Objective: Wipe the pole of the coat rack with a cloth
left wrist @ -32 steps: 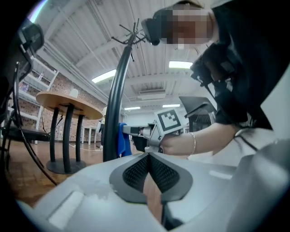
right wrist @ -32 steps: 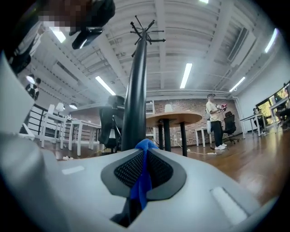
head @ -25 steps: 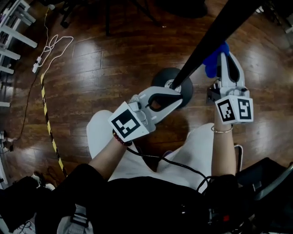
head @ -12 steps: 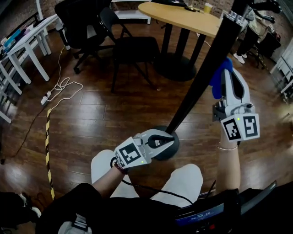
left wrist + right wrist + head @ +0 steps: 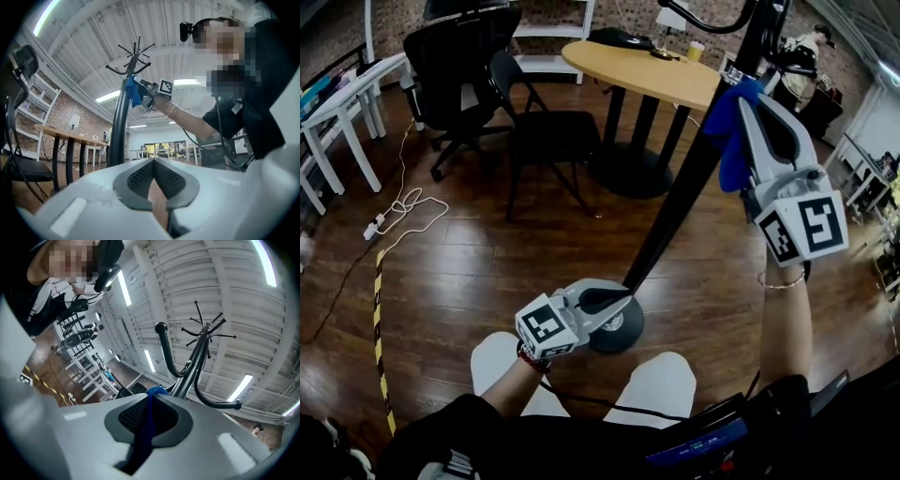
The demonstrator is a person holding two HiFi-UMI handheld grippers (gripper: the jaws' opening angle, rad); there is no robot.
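**Wiping high on the pole**

Judging the blue cloth point(image 5: 729, 131) soft, light, prone to bunching — best pinching by a fold. Pressing it against the upper pole point(image 5: 673, 211) of the coat rack, stiff and likely slick. Clamping it in the right gripper point(image 5: 752, 98), jaws closed on the fabric. Holding the left gripper point(image 5: 617, 298) low beside the base point(image 5: 622, 332) — jaws together, empty.

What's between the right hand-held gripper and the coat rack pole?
A blue cloth, pinched by the right hand-held gripper, sits against the pole; the head view shows it.
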